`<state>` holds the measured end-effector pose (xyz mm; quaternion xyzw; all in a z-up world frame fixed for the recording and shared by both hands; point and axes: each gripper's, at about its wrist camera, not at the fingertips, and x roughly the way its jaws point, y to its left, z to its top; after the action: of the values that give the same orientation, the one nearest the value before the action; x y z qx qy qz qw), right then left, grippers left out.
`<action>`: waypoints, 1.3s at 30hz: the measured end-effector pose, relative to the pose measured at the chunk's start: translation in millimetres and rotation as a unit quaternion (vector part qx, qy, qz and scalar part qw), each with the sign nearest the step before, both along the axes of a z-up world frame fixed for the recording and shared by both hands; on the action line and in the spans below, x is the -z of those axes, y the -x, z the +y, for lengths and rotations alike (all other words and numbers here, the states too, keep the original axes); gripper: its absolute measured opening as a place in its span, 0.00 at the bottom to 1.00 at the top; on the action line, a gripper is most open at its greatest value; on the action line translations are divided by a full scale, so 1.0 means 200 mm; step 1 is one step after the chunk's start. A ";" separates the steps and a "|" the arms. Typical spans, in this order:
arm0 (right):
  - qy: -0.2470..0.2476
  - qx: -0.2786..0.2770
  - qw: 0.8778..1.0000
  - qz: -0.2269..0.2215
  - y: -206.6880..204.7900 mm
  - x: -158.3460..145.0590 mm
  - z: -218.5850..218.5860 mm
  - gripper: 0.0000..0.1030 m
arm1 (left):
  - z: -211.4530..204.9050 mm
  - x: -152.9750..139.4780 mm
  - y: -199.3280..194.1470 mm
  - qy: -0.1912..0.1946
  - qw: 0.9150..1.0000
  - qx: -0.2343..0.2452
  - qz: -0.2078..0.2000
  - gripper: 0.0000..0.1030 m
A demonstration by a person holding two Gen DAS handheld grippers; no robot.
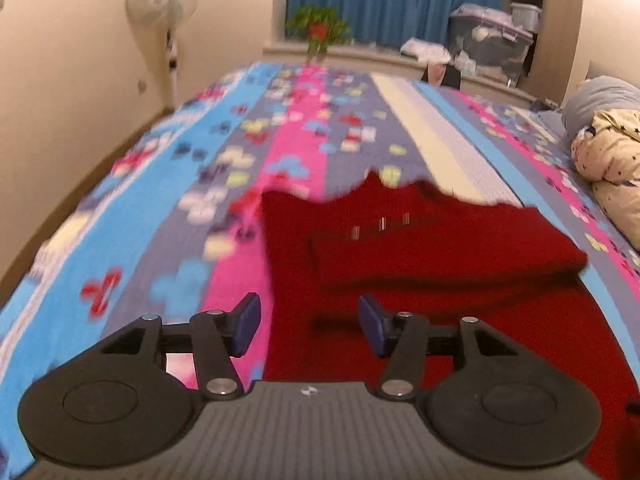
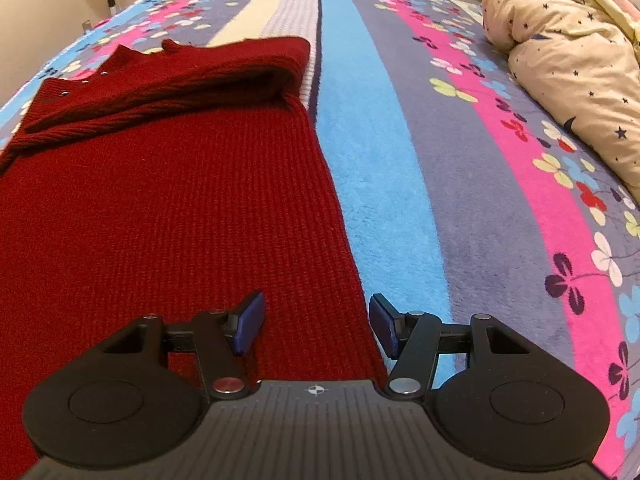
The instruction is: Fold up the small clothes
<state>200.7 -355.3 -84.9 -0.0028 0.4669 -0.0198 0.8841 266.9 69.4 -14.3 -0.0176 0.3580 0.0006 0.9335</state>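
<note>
Both grippers, left (image 1: 310,326) and right (image 2: 317,325), stand spread, holding nothing. The red sweater (image 2: 168,200) fills the frame's left on the bedspread (image 2: 460,184). Risk: gripping one knit layer skews the fold.

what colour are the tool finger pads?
Dark blue pads on black linkages, on both tools; sharpest in the right wrist view.

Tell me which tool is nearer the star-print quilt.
Right. The right tool sits at the red sweater's right edge, on the star-print quilt's side; the left tool is at the sweater's opposite edge.
</note>
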 end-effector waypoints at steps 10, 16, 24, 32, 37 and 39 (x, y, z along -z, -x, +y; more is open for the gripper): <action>-0.003 -0.006 1.000 -0.021 0.22 -0.07 -0.08 0.58 | 0.23 0.16 0.71 0.022 0.995 -0.035 0.094 0.57; -0.023 0.000 1.000 0.009 0.33 -0.05 -0.17 0.63 | 0.27 0.31 0.83 0.036 0.983 -0.010 0.181 0.58; -0.065 0.010 0.994 0.086 0.33 0.06 -0.20 0.72 | 0.28 0.39 0.89 0.044 0.976 -0.013 0.213 0.60; -0.099 -0.016 0.992 0.082 0.33 0.05 -0.19 0.36 | 0.24 0.32 0.93 0.054 0.980 0.005 0.193 0.13; -0.141 -0.026 0.987 0.073 0.34 0.02 -0.20 0.20 | 0.27 0.30 0.94 0.084 0.979 0.001 0.184 0.15; -0.150 -0.022 0.986 0.075 0.34 0.02 -0.22 0.20 | 0.28 0.31 0.93 0.093 0.978 -0.007 0.189 0.21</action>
<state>133.2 -398.7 -89.1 0.1178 0.5291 0.0700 0.8374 80.3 124.9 -75.4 -0.1061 0.5267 -0.0225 0.8431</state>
